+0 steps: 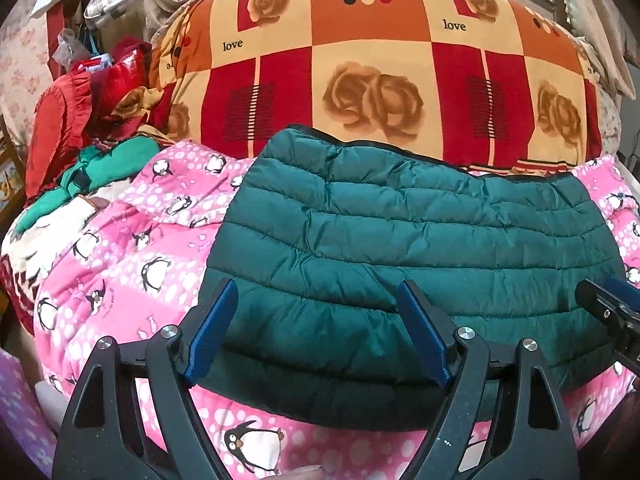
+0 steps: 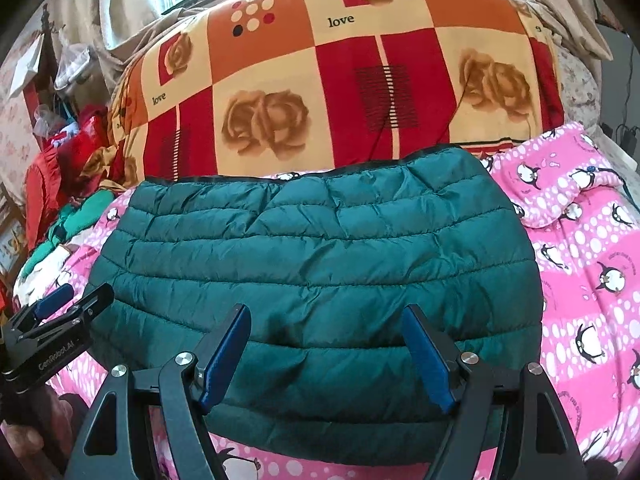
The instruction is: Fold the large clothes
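Teal puffer jacket [image 1: 400,248] folded flat on pink penguin blanket [image 1: 132,264], patchwork quilt [image 1: 360,60] at 12 o'clock. Left gripper [image 1: 316,312] and right gripper [image 2: 326,336] both spread wide, nothing pinched (jacket's near edge lies between the fingers, probably just below them).

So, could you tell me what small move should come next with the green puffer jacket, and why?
Probably lower both grippers onto the jacket's near edge and close. The green puffer jacket lies folded flat on the pink penguin blanket, and the left gripper and right gripper both hover open above that near edge, holding nothing.
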`<state>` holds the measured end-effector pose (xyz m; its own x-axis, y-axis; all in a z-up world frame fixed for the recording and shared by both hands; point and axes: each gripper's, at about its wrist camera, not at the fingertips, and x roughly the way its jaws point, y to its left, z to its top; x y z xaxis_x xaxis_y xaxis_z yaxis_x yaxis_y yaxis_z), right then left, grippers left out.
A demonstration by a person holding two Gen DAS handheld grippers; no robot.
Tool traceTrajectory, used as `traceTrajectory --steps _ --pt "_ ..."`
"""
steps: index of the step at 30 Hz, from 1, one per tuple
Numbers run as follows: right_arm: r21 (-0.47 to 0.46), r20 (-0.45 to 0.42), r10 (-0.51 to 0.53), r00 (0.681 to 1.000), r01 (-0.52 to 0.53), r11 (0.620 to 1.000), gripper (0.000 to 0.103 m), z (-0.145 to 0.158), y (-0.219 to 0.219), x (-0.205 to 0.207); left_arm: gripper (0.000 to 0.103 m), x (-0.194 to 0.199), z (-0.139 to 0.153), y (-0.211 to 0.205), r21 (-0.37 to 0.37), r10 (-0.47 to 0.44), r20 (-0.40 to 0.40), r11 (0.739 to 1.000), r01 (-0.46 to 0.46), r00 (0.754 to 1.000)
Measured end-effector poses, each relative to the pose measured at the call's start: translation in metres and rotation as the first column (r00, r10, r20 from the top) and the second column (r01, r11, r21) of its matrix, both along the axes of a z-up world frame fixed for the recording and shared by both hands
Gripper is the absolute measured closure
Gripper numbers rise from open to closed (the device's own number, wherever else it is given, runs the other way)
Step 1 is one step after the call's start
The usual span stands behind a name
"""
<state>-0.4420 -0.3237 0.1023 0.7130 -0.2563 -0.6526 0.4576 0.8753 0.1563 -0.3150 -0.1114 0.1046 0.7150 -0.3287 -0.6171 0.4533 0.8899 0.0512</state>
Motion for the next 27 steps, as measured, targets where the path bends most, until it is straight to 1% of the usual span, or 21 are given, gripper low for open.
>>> traceTrajectory --steps 11,21,27 --pt "-0.017 -0.006 0.021 1.0 -0.021 1.0 0.028 -0.0022 0.0096 0.0029 0.021 -0.0042 0.0033 0.001 -0.003 0.004 0.027 1.0 -0.004 1.0" --pt "-0.019 -0.014 0.018 1.0 -0.018 1.0 0.028 -0.003 0.0098 0.0043 0.021 -0.0037 0.0029 0.0 -0.002 -0.004 0.021 1.0 0.005 1.0" --pt "-0.031 -0.028 0.001 1.0 -0.002 1.0 0.028 -0.0036 0.0075 0.005 0.021 -0.0016 0.0013 0.0008 -0.023 -0.01 0.002 1.0 0.011 1.0"
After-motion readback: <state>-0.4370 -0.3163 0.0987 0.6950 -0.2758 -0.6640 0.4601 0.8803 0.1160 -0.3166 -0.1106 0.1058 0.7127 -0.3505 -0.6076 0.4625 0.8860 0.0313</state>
